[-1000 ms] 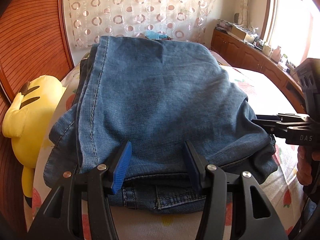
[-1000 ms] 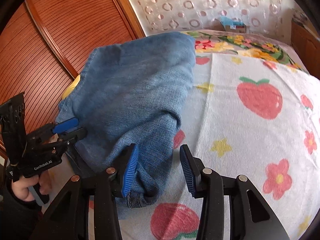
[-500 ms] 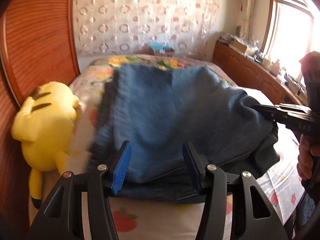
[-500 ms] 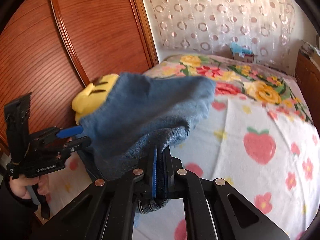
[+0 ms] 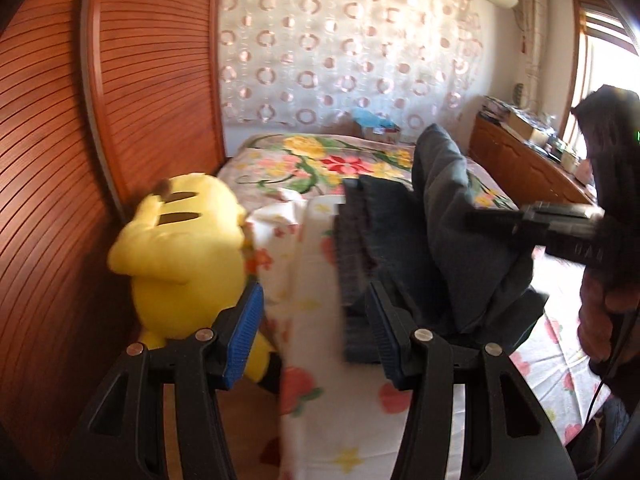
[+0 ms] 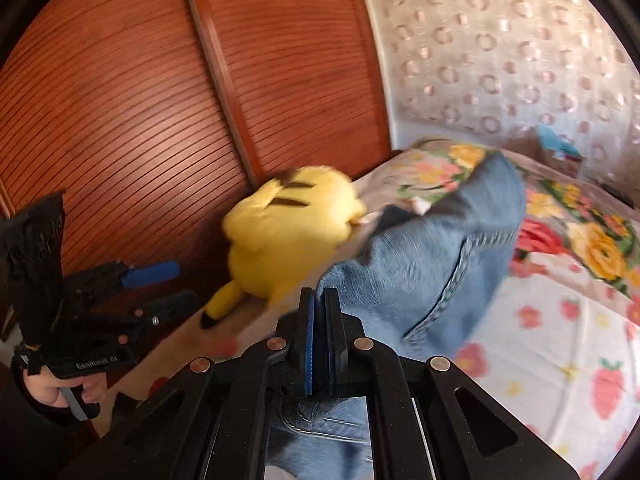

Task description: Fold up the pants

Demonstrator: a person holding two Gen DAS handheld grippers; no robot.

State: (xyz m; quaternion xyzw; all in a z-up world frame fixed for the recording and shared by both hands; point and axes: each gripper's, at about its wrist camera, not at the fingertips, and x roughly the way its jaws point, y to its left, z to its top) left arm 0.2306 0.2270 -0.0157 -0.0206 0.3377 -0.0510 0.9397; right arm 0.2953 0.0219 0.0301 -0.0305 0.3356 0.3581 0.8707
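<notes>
The right claw (image 6: 318,336) is clenched on the folded jeans (image 6: 424,264), lifted over the bed (image 6: 560,344). Only the left wrist view shows the left claw (image 5: 316,332) released, the yellow plush (image 5: 180,256) at 10 o'clock.

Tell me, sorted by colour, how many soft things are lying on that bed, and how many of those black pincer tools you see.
Blue: 1, the jeans
Yellow: 1, the plush toy
Black pincer tools: 2, the left gripper, open, and the right gripper, clamped on the jeans
Total: 4
</notes>
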